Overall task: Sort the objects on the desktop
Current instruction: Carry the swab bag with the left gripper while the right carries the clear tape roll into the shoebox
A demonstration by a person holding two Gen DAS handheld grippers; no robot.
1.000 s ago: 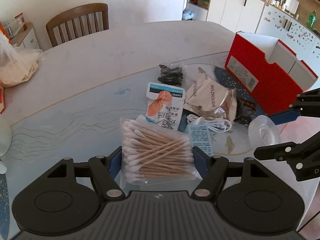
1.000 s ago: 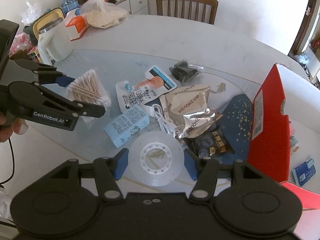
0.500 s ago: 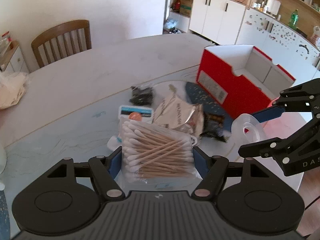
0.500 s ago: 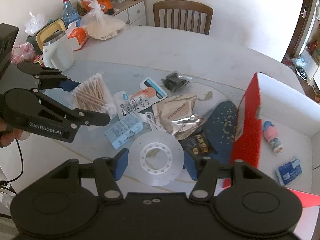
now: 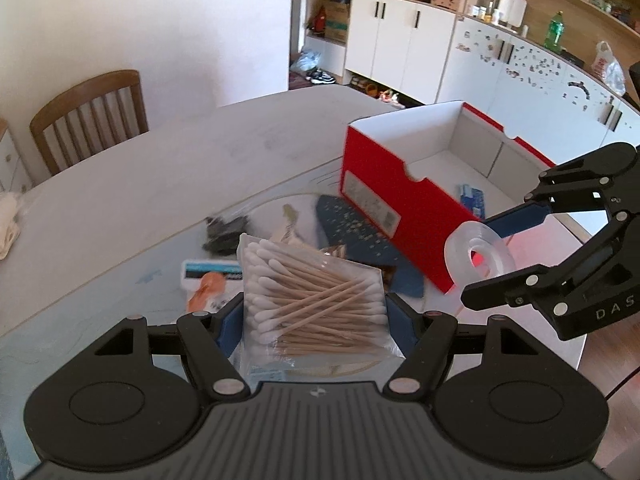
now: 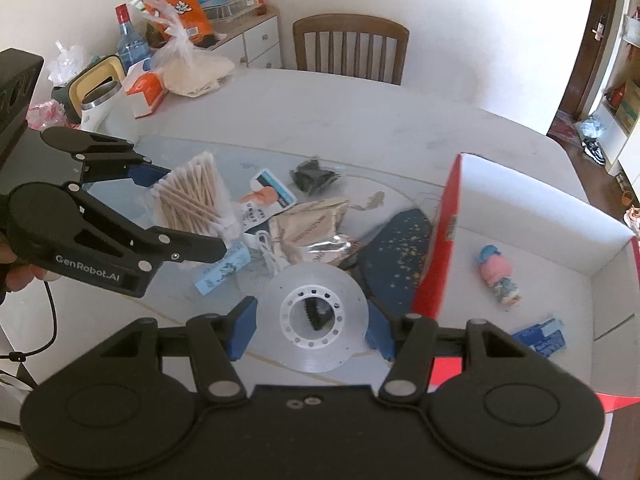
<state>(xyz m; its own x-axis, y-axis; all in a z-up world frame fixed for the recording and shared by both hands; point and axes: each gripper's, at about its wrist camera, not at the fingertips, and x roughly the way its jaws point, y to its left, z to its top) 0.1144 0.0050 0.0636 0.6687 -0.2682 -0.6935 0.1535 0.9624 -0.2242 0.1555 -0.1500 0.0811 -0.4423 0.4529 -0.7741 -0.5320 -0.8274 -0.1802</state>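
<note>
My left gripper [image 5: 314,316] is shut on a clear bag of cotton swabs [image 5: 312,300], held above the table; the right wrist view shows that bag [image 6: 192,200] at the left. A clear tape roll [image 6: 314,316] sits clamped in my shut right gripper [image 6: 312,320], just left of the red box wall. From the left wrist view the tape roll [image 5: 478,258] hangs in front of the red and white box [image 5: 404,196]. Inside the box [image 6: 448,240] lie a small doll [image 6: 498,276] and a blue packet [image 6: 540,334].
Loose items on the table [image 6: 360,120]: a silver foil pouch [image 6: 312,232], a black packet [image 6: 314,174], a light blue carton [image 6: 222,270], a white cable [image 6: 270,258], a dark blue speckled sheet [image 6: 394,256]. A kettle [image 6: 102,104] and bags stand far left; a chair [image 6: 350,46] is behind.
Both grippers have lifted off the table and swung right toward the red box, the left carrying the swab bag, the right carrying the tape roll. The box's inside has come into view.
</note>
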